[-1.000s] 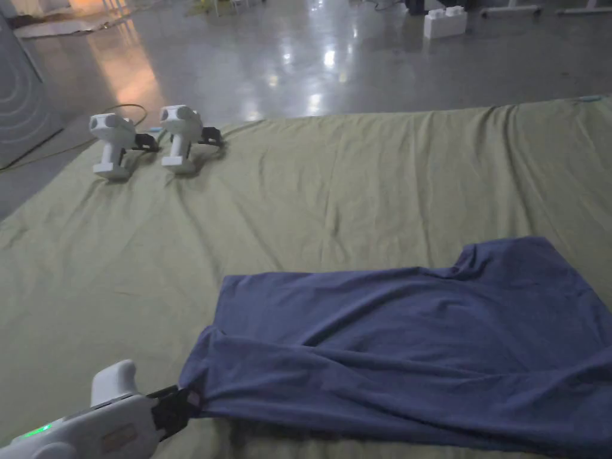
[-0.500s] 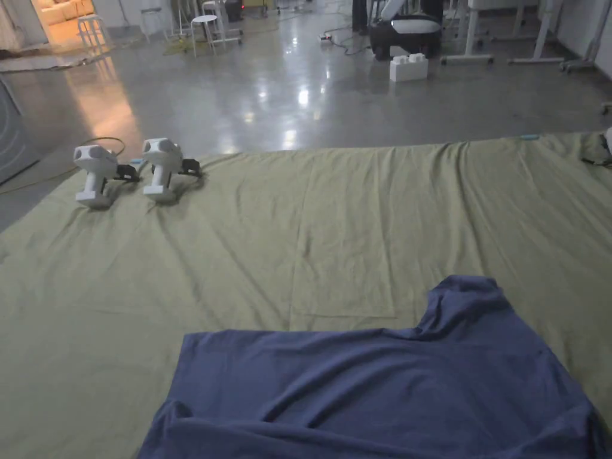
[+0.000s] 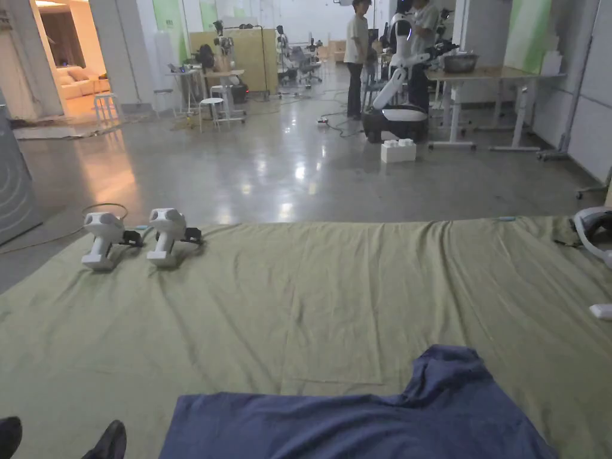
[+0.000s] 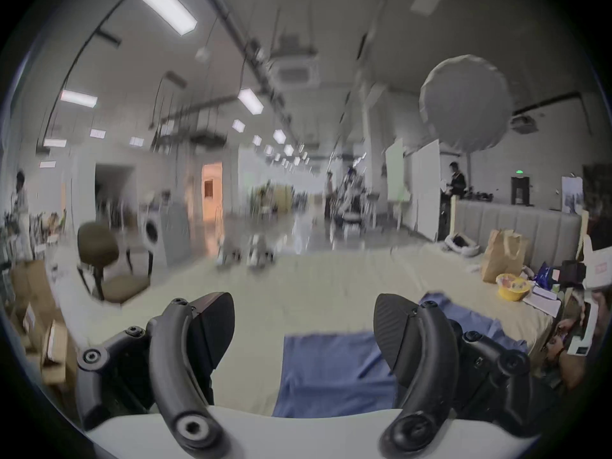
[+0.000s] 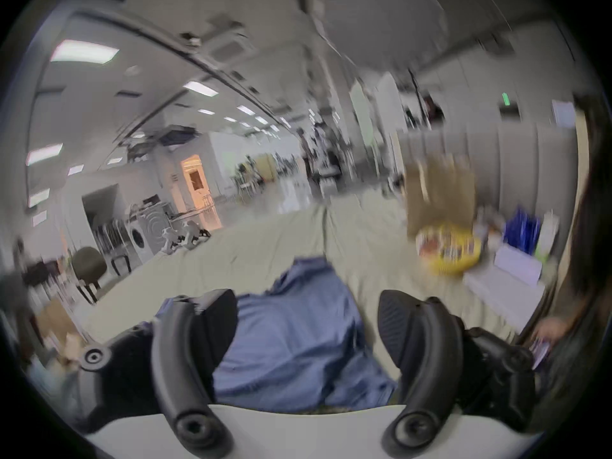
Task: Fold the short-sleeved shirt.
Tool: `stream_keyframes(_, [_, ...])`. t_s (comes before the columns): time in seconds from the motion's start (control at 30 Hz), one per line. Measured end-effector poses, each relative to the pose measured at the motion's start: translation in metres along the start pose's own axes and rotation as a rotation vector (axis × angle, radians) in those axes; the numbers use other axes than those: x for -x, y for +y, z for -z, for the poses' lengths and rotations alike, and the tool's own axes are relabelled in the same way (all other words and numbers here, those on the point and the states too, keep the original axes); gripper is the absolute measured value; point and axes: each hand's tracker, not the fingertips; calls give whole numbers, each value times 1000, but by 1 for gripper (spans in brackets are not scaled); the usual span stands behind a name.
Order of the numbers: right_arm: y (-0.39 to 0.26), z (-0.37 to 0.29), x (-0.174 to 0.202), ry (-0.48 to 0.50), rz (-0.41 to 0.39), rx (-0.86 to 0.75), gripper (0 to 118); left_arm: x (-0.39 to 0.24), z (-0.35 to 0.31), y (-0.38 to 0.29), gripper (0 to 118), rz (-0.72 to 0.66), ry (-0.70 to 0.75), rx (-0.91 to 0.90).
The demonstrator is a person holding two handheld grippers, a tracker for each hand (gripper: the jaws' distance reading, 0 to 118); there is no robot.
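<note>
The blue short-sleeved shirt (image 3: pixel 370 424) lies spread on the green sheet (image 3: pixel 311 299), cut off by the bottom of the head view, one sleeve (image 3: pixel 448 364) pointing away from me. My left gripper (image 4: pixel 304 327) is open and empty, just left of the shirt (image 4: pixel 331 367). Two dark tips at the head view's bottom left look like its fingertips (image 3: pixel 110 441). My right gripper (image 5: pixel 308 320) is open too, low over the shirt (image 5: pixel 291 340), with no cloth between its jaws.
Two spare white grippers (image 3: pixel 101 239) (image 3: pixel 167 236) stand at the sheet's far left corner. A white headset (image 3: pixel 591 230) lies at the right edge. A yellow bowl (image 4: pixel 511 287) and paper bag (image 4: pixel 503 254) sit to the right. People and a robot (image 3: pixel 397 89) stand far behind.
One second ago my left gripper was shut on the shirt's near left corner; now it is open and the corner is let go. The head camera has tilted up.
</note>
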Motion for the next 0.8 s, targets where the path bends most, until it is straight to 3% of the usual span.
stream_keyframes(0.03, [7,-1,9,-5,-56,-11,99,-6,-3,10,97,6,-17,-18])
stream_keyframes(0.1, [18,-1,26,-28,-93,0,100,-19,-7,24,97,-8,-25,-10])
stream_keyframes(0.23, [27,-10,44,105,-70,-47,92,-31,-8,30,97,-99,-68,-12])
stream_keyframes(0.27, [28,-10,51,86,-96,-47,73,-30,-7,29,97,-121,-90,-7])
stream_keyframes(0.33, [28,-10,65,39,-188,-80,5,-30,-9,27,89,-150,-120,-25])
stream_keyframes(0.37, [27,-10,68,-17,-230,-103,3,-30,-9,27,67,-147,-120,-22])
stream_keyframes(0.4, [27,-10,69,21,-210,-102,3,-29,-9,28,29,-140,-115,-8])
stream_keyframes(0.43, [31,-8,70,55,-203,-80,3,-30,-7,28,1,-108,-95,20])
stream_keyframes(0.47, [31,-7,71,77,-181,-84,3,-33,-6,26,1,-59,-26,32])
stream_keyframes(0.53, [31,-3,75,83,-177,-102,2,-29,0,25,1,-46,-119,72])
stream_keyframes(0.7, [34,19,86,92,-201,-84,2,-28,21,11,1,-24,-91,126])
stream_keyframes(0.8, [29,38,88,104,-218,-49,2,-19,59,-7,1,-92,-107,225])
